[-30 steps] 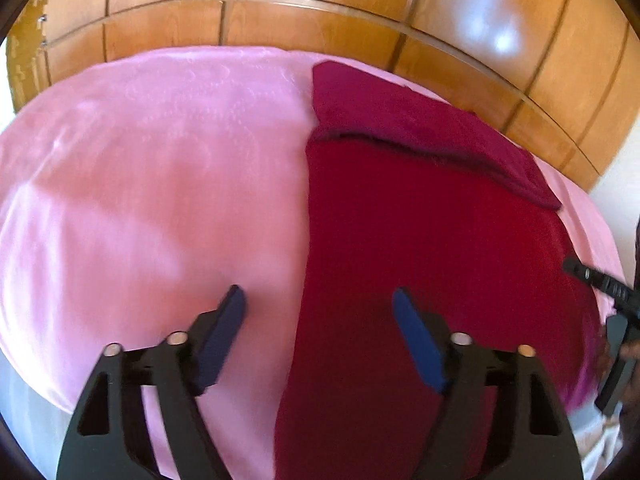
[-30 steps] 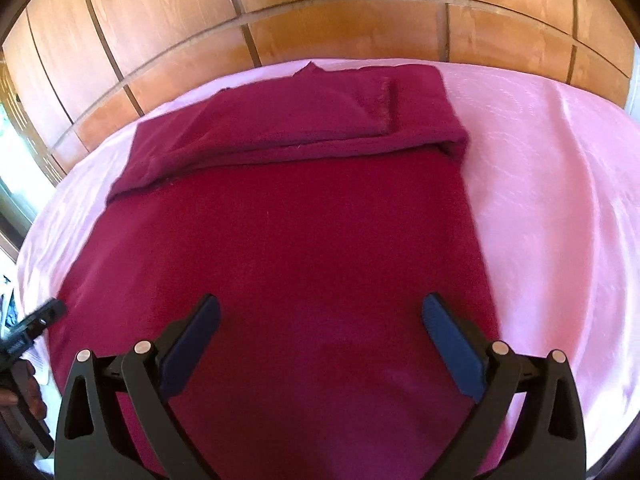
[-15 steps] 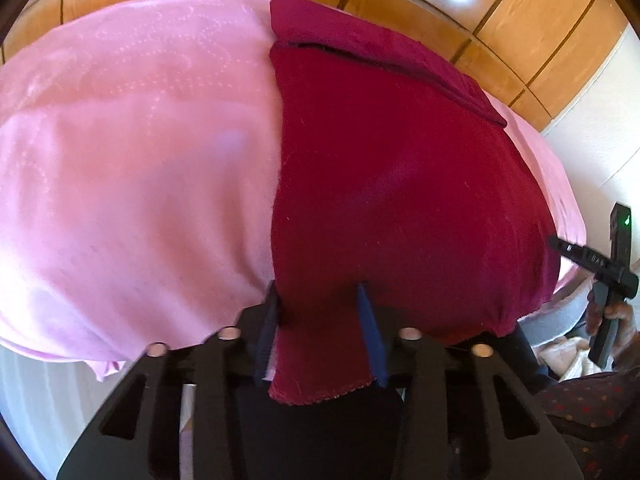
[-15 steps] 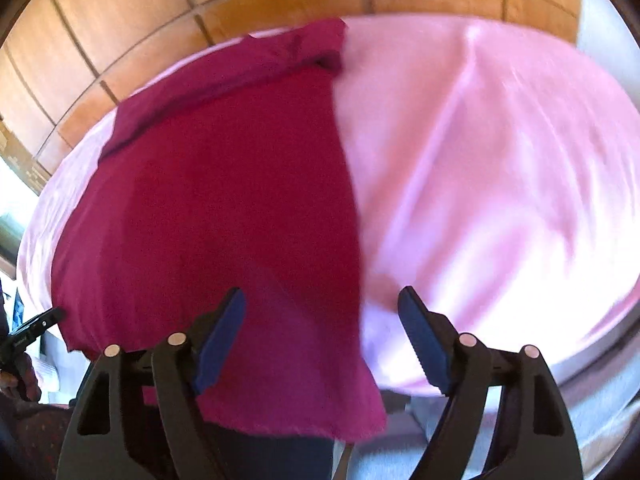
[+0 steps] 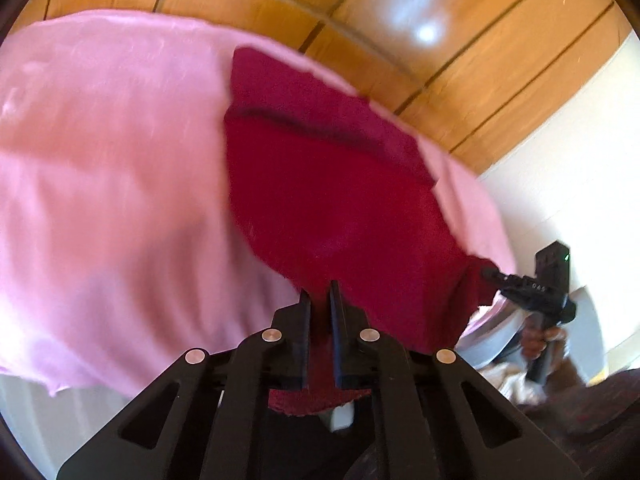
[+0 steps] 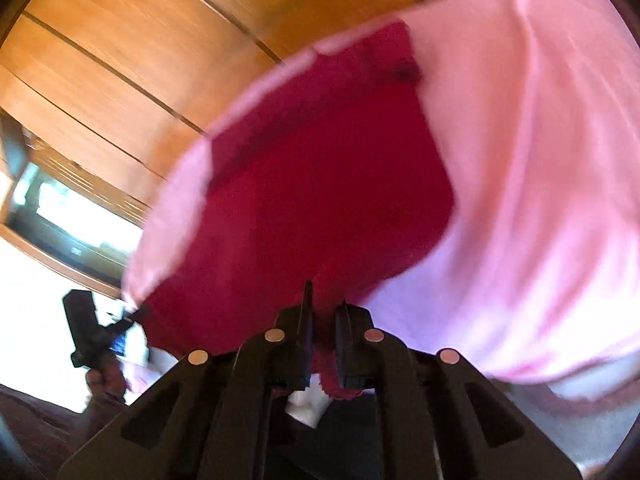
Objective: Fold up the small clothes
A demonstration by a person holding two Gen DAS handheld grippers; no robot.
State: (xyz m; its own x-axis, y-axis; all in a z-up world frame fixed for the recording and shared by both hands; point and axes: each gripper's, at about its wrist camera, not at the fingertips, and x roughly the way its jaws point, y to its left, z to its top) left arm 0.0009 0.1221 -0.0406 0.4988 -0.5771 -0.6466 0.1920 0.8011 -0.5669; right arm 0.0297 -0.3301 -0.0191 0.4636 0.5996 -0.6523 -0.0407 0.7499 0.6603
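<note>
A dark red garment (image 5: 328, 184) lies on a pink cloth-covered surface (image 5: 112, 184), its far end folded over. My left gripper (image 5: 319, 300) is shut on the garment's near left corner and holds it lifted. My right gripper (image 6: 323, 304) is shut on the near right corner of the same garment (image 6: 320, 184), also lifted. Each gripper shows at the edge of the other's view: the right one in the left wrist view (image 5: 532, 288), the left one in the right wrist view (image 6: 96, 332).
Wooden wall panels (image 5: 400, 20) rise behind the pink surface. A white wall (image 5: 560, 184) stands at the right. A window (image 6: 72, 220) is at the left in the right wrist view. The pink cloth (image 6: 540, 160) hangs over the near edge.
Both grippers went from open over the garment to its near edge, closed on its two near corners, and now lift them. The views have tilted and blurred with the motion.
</note>
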